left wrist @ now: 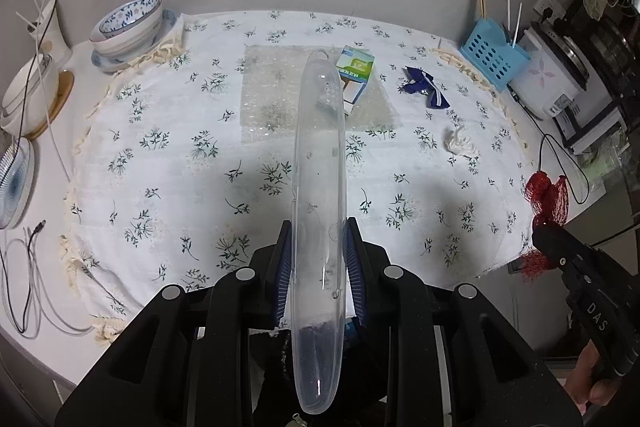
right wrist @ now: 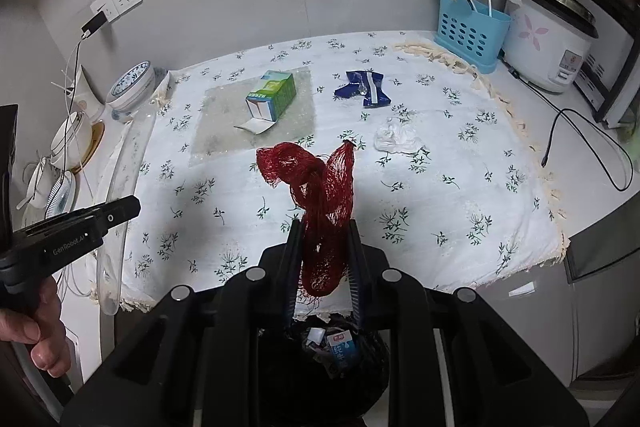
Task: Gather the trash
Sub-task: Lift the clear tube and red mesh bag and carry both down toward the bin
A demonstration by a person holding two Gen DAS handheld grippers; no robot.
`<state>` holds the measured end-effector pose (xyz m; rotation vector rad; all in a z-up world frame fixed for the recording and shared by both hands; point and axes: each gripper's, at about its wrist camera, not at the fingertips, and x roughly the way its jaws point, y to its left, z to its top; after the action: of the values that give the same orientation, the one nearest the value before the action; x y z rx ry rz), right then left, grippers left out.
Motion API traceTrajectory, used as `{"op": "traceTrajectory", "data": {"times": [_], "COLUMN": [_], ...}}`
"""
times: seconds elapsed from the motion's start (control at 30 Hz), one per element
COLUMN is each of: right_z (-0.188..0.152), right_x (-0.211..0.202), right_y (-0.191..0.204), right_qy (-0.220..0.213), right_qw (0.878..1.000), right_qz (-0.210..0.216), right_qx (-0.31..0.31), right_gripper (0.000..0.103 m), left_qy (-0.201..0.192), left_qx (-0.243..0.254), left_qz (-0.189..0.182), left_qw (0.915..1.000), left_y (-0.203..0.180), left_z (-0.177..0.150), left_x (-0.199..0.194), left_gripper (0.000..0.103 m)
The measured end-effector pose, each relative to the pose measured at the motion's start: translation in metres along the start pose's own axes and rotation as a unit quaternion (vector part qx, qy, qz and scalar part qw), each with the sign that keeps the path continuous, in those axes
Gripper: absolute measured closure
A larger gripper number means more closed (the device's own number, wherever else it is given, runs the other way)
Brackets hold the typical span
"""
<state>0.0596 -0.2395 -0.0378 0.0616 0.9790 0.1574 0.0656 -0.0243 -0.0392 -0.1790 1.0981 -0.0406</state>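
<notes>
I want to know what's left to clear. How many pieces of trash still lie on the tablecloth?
3: the green carton on the bubble wrap, the blue wrapper right of it, the crumpled tissue nearer. Others may be hidden behind the grippers.

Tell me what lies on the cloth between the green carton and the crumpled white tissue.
The blue wrapper lies between the green carton and the white tissue, slightly toward the wall; right wrist view shows it best.

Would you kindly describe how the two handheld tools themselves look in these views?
Both are matte black plastic. The left tool has ribbed blue pads on its fingers and round silver fasteners on its body. The right tool has thin black fingers; white lettering marks both tools' sides. No sleeves show.
</notes>
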Motion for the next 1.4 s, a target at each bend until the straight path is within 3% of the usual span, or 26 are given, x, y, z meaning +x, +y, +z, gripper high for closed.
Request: {"op": "traceTrajectory", "data": {"times": [0.7,1.4], "right_z": [-0.037,-0.103], "right_x": [-0.024,-0.022], "right_y": [0.004,-0.014], "right_qy": [-0.005,0.036], "right_qw": [1.0,0.999], "right_qz": [0.0,0.01], "right_qx": [-0.014,-0.025], "right_gripper": [0.083,0.083], "left_qy": [0.002,0.03], "left_qx": [0.006,0.01], "left_qz": [-0.01,-0.026], "left_qw": [0.9999,0.9992], "left_y": [-0.011,-0.041], "left_z": [-0.059,-0.134], "left_x": [-0.02,-0.007], "left_gripper": [0.078,0.078]}}
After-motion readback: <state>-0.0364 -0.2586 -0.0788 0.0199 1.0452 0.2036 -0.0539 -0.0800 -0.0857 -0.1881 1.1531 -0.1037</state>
